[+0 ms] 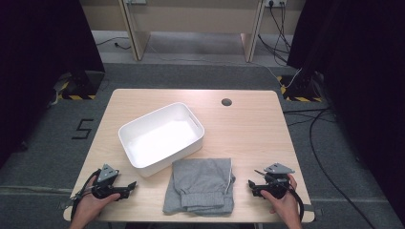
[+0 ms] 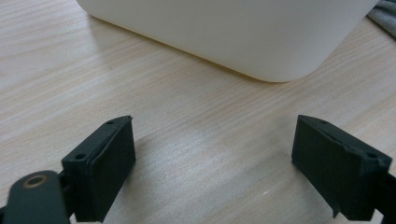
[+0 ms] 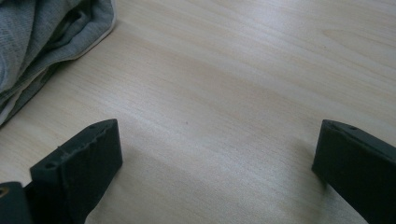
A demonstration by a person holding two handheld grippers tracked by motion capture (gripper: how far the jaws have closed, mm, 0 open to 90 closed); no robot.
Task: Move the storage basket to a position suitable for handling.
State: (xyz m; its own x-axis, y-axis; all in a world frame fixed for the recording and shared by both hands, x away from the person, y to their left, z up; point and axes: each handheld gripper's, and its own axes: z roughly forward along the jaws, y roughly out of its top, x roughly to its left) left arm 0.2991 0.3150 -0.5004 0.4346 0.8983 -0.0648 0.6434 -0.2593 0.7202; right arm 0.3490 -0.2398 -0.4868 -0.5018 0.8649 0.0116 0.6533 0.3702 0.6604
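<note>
At the near edge of the table [image 1: 248, 119], the person's hands rest on the wood, one at each side. The left gripper [image 1: 128, 187] lies at the near left, its jaws pointing right toward the middle; in the left gripper view its jaws stand wide apart over bare wood, nothing between them. The right gripper [image 1: 251, 186] sits at the near right, jaws pointing left; in the right gripper view they too stand wide apart with only wood between them.

Between the two grippers, at the near middle, lies the cloth [image 1: 201, 185], a grey folded garment, flat on the table with ribbed cuffs toward the near edge. It is near both grippers but touches neither. In the right gripper view its folded edge [image 3: 42, 46] shows at the upper left, apart from the jaws.

Just beyond the cloth, to the left, stands the bin [image 1: 138, 126], white, open and turned at an angle. Its near corner [image 2: 261, 42] looms ahead in the left gripper view.

Farther back, a round hole [image 1: 227, 102] marks the tabletop.
</note>
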